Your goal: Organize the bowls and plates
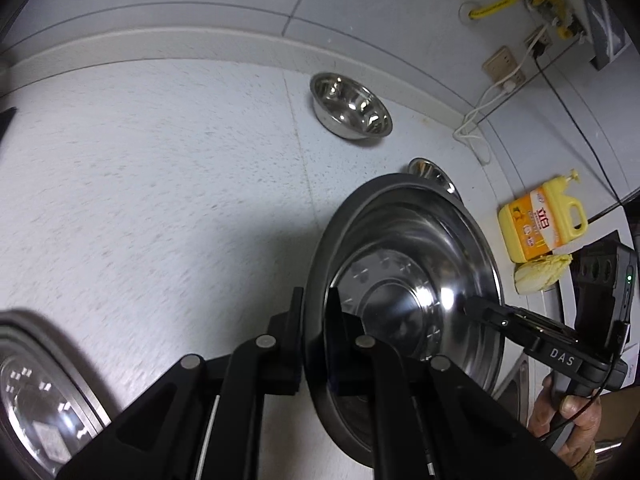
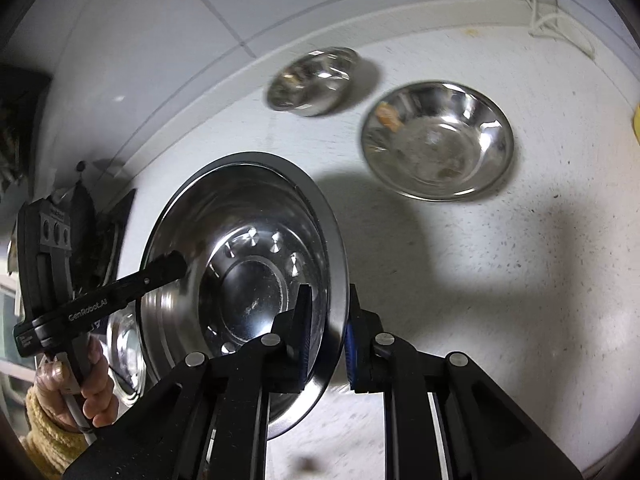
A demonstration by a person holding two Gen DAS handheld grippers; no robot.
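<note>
A large steel plate with a wide rim is held on edge above the white counter. My left gripper is shut on its left rim. My right gripper is shut on the opposite rim of the same plate. Each gripper shows in the other's view: the right one, the left one. A small steel bowl sits near the back wall, and a second bowl peeks over the plate. In the right wrist view they are the far bowl and the nearer bowl.
Another steel dish lies at the lower left. A yellow detergent bottle and a cabbage piece stand at the right. White cables, wall sockets and a yellow hose are on the back wall.
</note>
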